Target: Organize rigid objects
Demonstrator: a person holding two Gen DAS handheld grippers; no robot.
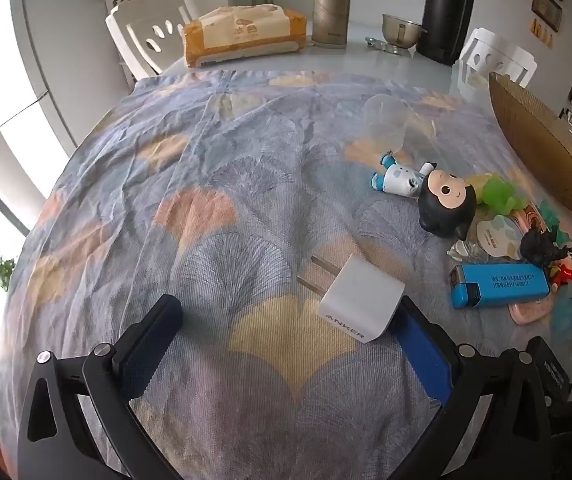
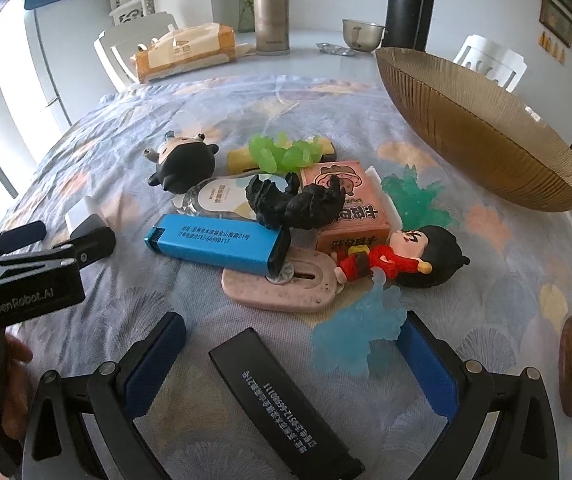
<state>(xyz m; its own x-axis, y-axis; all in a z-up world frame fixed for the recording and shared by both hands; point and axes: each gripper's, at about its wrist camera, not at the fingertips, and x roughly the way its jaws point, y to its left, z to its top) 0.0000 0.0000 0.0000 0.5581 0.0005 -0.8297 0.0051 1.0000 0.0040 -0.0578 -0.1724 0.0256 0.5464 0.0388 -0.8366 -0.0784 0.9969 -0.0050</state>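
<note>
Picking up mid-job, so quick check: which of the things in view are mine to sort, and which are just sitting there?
To sort: white charger, blue lighter, black lighter, red-robed figurine, pink box, into the gold bowl, probably.

Lying about: tissue pack, flask, metal cup.

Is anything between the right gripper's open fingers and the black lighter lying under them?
Nothing visible. The black lighter lies bare on the cloth between the open right gripper fingers; the translucent blue figure sits just inside the right-hand finger, beside the lighter.

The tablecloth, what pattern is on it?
The tablecloth is blue-grey with fan-shaped leaf prints in grey, peach and yellow, clearest in the left wrist view.
</note>
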